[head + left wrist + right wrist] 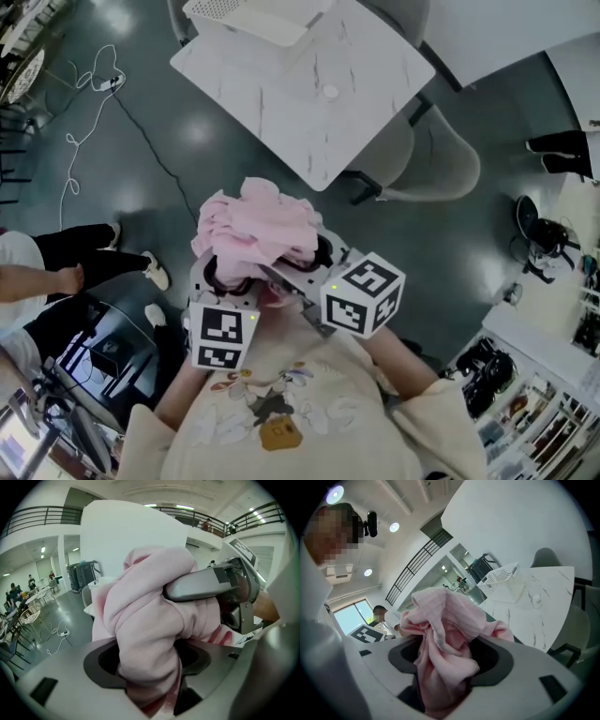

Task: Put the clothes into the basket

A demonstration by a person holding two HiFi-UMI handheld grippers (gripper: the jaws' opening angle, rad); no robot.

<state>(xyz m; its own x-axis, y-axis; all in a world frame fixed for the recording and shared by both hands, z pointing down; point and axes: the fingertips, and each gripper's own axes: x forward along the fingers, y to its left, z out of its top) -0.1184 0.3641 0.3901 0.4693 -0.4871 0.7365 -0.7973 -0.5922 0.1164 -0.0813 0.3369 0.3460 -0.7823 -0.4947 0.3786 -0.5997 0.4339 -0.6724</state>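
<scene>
A crumpled pink garment hangs bunched between both grippers, above the dark floor and in front of the person's chest. My left gripper is shut on its left part, and the cloth fills the jaws. My right gripper is shut on the right part, with folds spilling out over it. The right gripper's grey body shows in the left gripper view, pressed into the cloth. A white perforated basket stands on the far corner of a white marble table; it also shows in the right gripper view as the basket.
A grey chair is tucked at the table's near right side. A white cable trails over the floor at left. A person's legs are at left. Shelves and gear line the lower right.
</scene>
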